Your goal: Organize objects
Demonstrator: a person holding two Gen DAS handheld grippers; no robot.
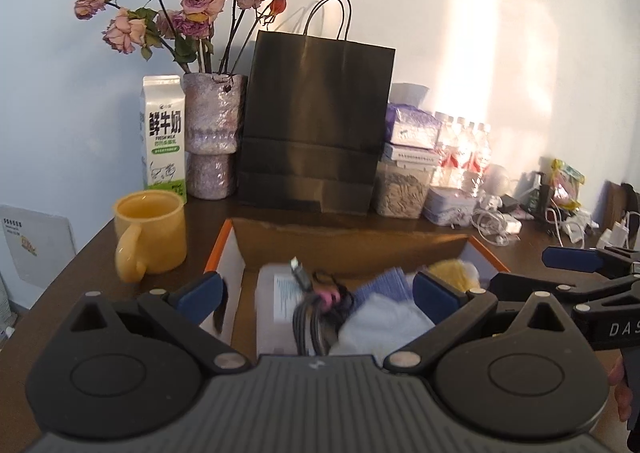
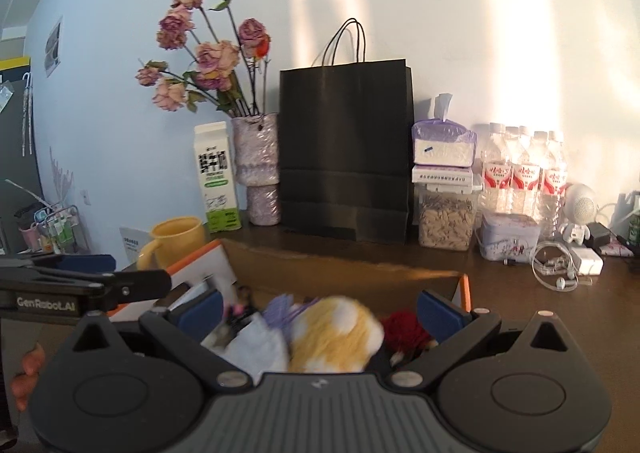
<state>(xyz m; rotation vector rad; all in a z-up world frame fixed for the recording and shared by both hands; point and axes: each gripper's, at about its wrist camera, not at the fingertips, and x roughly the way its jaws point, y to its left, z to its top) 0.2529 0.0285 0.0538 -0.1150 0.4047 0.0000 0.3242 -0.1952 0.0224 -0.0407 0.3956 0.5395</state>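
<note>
An open cardboard box point(image 1: 352, 249) with orange-edged flaps sits on the brown table in front of both grippers; it also shows in the right wrist view point(image 2: 344, 269). Inside lie a coiled black cable point(image 1: 316, 305), a clear plastic case point(image 1: 276, 301), a white cloth point(image 1: 384, 325), a yellow and white plush point(image 2: 332, 333) and a red fuzzy item point(image 2: 404, 329). My left gripper point(image 1: 316, 293) is open and empty above the box's left half. My right gripper point(image 2: 320, 309) is open and empty above the plush.
A yellow mug point(image 1: 150, 233), a milk carton point(image 1: 164, 133), a vase of dried roses point(image 1: 214, 133) and a black paper bag point(image 1: 316, 125) stand behind the box. Tissues, a seed jar point(image 2: 446, 221), water bottles point(image 2: 524, 173), a tin and cables crowd the back right.
</note>
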